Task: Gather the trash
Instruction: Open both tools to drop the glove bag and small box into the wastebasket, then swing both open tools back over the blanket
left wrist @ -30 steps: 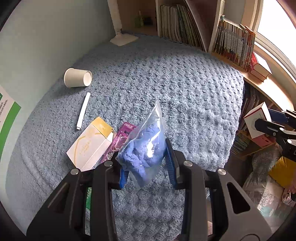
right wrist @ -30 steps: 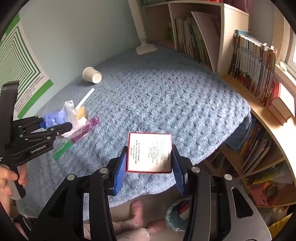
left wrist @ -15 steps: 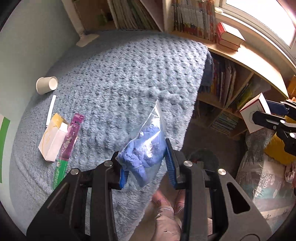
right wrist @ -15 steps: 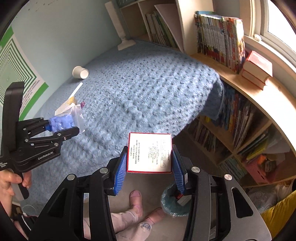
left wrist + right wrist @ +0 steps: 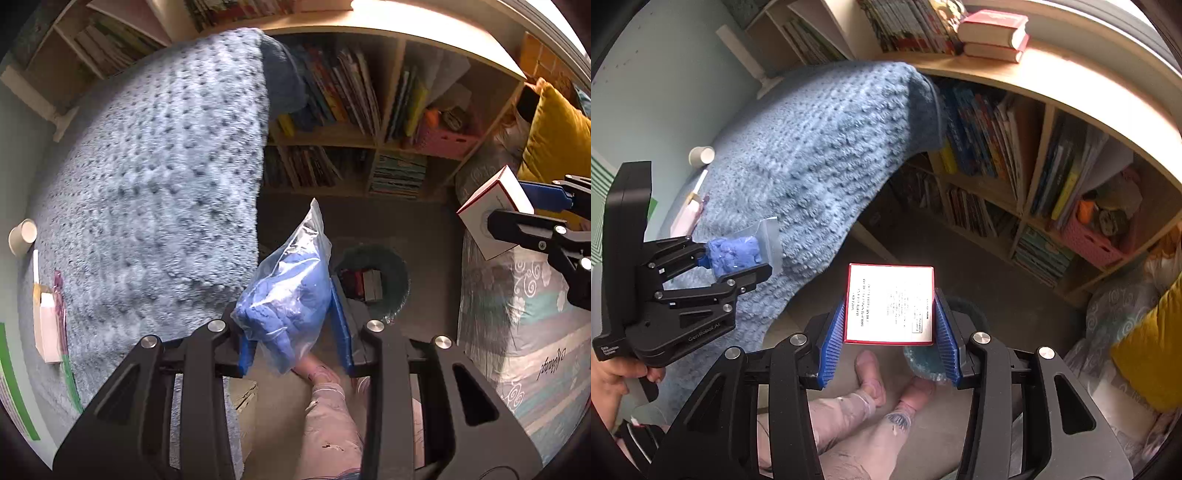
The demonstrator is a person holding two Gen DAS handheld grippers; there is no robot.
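Both grippers are loaded: left gripper [image 5: 291, 325] jaws clamped on a floppy plastic bag [image 5: 291, 291] of blue stuff, right gripper [image 5: 890, 332] jaws squeezing a red-edged box [image 5: 890, 302], both above the small floor bin [image 5: 373, 280]. Bin's tiny, so a drop from here could easily bounce off the rim or land on the person's feet [image 5: 871, 373].

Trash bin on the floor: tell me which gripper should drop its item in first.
Left, probably. In the left wrist view, the left gripper holds the bag of blue gloves just beside the trash bin. The right gripper, clamping the white box, is off to the side, farther away.
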